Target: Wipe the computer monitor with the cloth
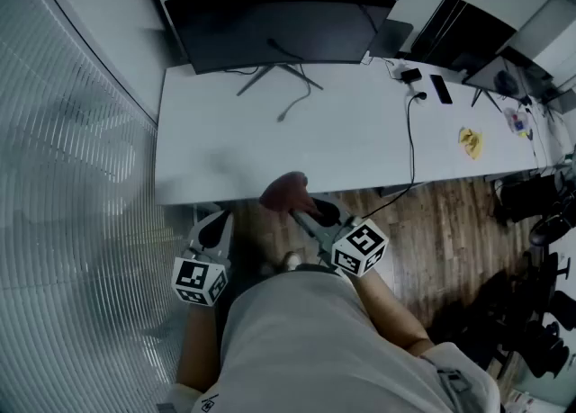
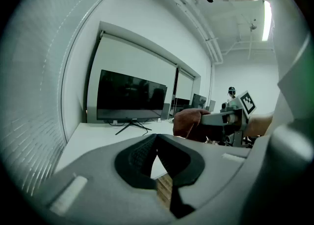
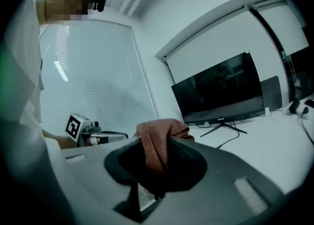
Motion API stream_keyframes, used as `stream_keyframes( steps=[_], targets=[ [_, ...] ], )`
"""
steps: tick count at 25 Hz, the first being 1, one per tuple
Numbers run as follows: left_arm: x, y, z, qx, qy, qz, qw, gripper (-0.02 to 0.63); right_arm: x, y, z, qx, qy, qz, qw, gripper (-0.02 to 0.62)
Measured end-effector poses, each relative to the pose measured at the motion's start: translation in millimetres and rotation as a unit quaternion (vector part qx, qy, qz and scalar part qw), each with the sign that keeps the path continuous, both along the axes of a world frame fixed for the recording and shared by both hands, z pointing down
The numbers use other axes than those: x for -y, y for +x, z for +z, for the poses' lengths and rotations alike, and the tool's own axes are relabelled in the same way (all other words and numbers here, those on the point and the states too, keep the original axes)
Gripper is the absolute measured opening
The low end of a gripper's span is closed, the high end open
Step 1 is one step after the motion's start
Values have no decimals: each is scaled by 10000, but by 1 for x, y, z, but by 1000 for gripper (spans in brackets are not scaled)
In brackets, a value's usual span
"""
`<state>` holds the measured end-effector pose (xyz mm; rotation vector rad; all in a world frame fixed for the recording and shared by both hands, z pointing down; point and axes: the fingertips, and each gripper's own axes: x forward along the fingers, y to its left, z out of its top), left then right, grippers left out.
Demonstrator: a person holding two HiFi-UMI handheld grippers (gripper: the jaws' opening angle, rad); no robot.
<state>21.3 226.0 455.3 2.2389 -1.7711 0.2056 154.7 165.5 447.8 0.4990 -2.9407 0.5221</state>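
Our right gripper [image 3: 157, 150] pinches the red cloth [image 1: 284, 191] at the desk [image 1: 342, 146] edge, at 6 o'clock. Our left gripper [image 2: 156, 138] has its 2 jaws pressed together, holding nothing. The monitor [image 1: 279, 29] stands at 12 o'clock.

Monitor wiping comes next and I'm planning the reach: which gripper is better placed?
Right. The right gripper is shut on the cloth and faces the monitor; the left gripper is shut on nothing.
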Motion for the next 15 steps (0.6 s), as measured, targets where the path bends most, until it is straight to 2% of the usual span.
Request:
stream_keyframes(
  steps=[8, 15],
  targets=[
    [12, 16, 8, 85, -74, -213, 9997, 6, 16, 16, 8, 78, -66, -149, 9998, 94],
    [25, -2, 17, 73, -130, -450, 9989, 6, 37, -2, 20, 65, -223, -303, 9993, 94]
  ],
)
